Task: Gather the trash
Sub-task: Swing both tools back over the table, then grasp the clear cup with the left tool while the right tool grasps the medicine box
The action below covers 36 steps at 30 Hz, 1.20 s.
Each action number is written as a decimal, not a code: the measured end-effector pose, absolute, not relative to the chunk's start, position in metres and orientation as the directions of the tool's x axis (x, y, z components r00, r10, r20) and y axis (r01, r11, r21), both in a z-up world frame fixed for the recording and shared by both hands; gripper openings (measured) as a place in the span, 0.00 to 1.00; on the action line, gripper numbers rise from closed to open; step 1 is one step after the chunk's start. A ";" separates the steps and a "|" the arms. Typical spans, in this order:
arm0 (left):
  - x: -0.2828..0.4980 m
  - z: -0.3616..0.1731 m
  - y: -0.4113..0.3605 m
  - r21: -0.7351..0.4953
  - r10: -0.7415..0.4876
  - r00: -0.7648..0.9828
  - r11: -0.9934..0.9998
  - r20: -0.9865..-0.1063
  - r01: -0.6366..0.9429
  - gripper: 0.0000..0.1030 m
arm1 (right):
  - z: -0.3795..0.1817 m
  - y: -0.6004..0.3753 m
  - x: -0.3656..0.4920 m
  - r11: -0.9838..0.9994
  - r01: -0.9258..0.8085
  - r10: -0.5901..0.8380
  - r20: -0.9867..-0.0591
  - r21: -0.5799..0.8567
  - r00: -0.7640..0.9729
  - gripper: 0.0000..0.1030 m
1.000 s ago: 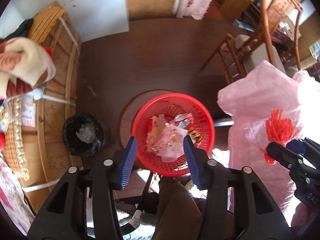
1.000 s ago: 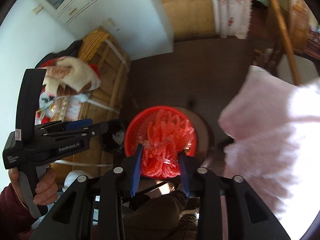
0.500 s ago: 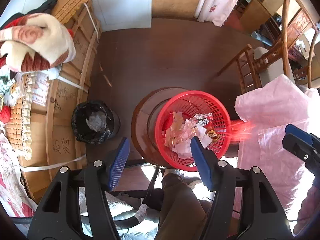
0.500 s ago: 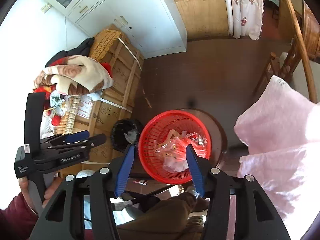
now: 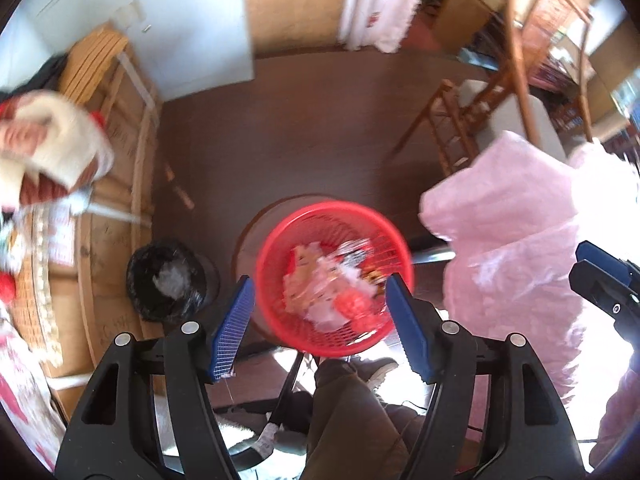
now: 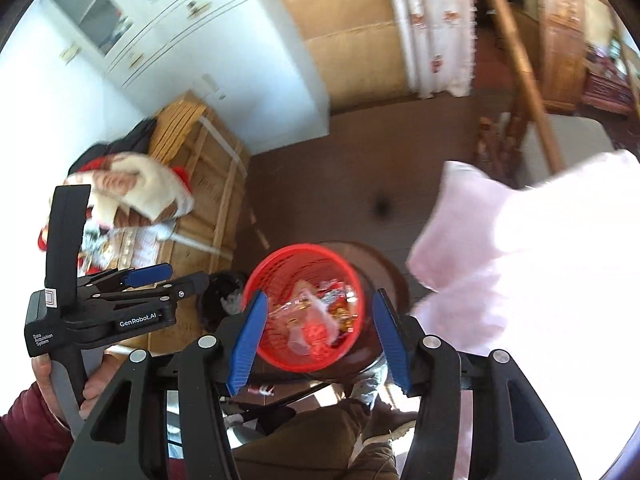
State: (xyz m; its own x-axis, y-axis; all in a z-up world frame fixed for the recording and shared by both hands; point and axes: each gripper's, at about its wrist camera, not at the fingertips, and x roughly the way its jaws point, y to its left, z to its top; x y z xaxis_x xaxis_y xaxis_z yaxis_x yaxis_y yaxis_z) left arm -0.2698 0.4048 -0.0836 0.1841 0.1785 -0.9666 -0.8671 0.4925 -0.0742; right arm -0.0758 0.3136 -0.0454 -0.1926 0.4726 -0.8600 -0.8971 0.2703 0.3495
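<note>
Left gripper (image 5: 320,324): black plastic frame, two angular arms with triangular cut-outs, a round silver screw head on each of four knuckles. Its fingers (image 5: 234,328) are blue, flat, with fine ribbed faces. Right gripper (image 6: 318,338): same build, black arms, four silver screws, blue ribbed fingers (image 6: 390,340). Seen side-on in the right wrist view, the left gripper body is black with a tall upright block, a small white label, white print "GenRobot.AI" and "Data Acquisition System", and a grey trigger bar. The hand (image 6: 68,384) on its grip comes out of a dark red sleeve (image 6: 24,436). Below both units: olive-brown trousers (image 5: 352,420) and a grey shoe (image 5: 382,370).
</note>
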 end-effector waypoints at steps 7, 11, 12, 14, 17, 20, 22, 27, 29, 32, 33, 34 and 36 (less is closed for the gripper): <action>-0.195 -0.065 0.375 -0.080 0.165 0.253 0.670 -0.953 -0.738 0.67 | -0.029 0.242 -0.035 0.438 -0.836 0.529 -0.846 0.331 -0.057 0.54; -0.142 -0.057 0.346 -0.080 0.132 0.294 0.787 -0.947 -0.612 0.67 | -0.019 0.180 -0.009 0.580 -0.747 0.542 -0.838 0.324 0.058 0.55; -0.128 -0.055 0.336 -0.079 0.122 0.304 0.814 -0.945 -0.575 0.67 | -0.017 0.162 -0.004 0.617 -0.718 0.541 -0.836 0.321 0.091 0.55; -0.099 -0.051 0.315 -0.080 0.097 0.325 0.867 -0.941 -0.492 0.67 | -0.014 0.124 0.004 0.690 -0.651 0.530 -0.833 0.315 0.159 0.57; -0.058 -0.047 0.274 -0.082 0.047 0.349 0.934 -0.936 -0.348 0.68 | -0.011 0.062 0.009 0.793 -0.525 0.495 -0.829 0.309 0.259 0.57; -0.021 -0.044 0.224 -0.076 -0.003 0.358 0.979 -0.934 -0.191 0.68 | -0.009 -0.002 0.005 0.874 -0.379 0.438 -0.829 0.303 0.347 0.59; -0.002 -0.043 0.189 -0.074 -0.037 0.364 0.993 -0.931 -0.089 0.68 | -0.012 -0.043 -0.002 0.912 -0.276 0.395 -0.831 0.303 0.393 0.61; 0.027 -0.042 0.101 -0.087 -0.133 0.349 0.986 -0.928 0.144 0.72 | -0.026 -0.130 -0.016 0.949 -0.030 0.292 -0.837 0.315 0.463 0.62; 0.035 -0.043 0.063 -0.083 -0.162 0.334 0.967 -0.928 0.240 0.72 | -0.029 -0.160 -0.025 0.949 0.047 0.250 -0.836 0.311 0.489 0.62; 0.043 -0.048 0.006 -0.089 -0.211 0.306 0.926 -0.928 0.368 0.73 | -0.032 -0.201 -0.038 0.942 0.143 0.192 -0.835 0.304 0.515 0.62; 0.045 -0.049 -0.011 -0.094 -0.227 0.295 0.910 -0.928 0.404 0.73 | -0.033 -0.214 -0.042 0.937 0.170 0.175 -0.834 0.304 0.523 0.63; 0.046 -0.050 -0.027 -0.098 -0.242 0.277 0.890 -0.930 0.445 0.74 | -0.033 -0.225 -0.045 0.933 0.197 0.159 -0.834 0.302 0.529 0.63; 0.045 -0.053 -0.055 -0.104 -0.262 0.248 0.854 -0.933 0.509 0.74 | -0.035 -0.244 -0.049 0.922 0.245 0.129 -0.836 0.299 0.534 0.63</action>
State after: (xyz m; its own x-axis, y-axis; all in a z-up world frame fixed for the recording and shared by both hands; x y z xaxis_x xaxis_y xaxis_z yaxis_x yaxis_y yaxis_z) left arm 0.0447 -0.0549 -0.0533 0.2484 -0.2615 -0.9327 0.5090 0.8545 -0.1041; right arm -0.0489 -0.2443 -0.0347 0.5339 0.1292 -0.8356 0.2453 0.9221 0.2994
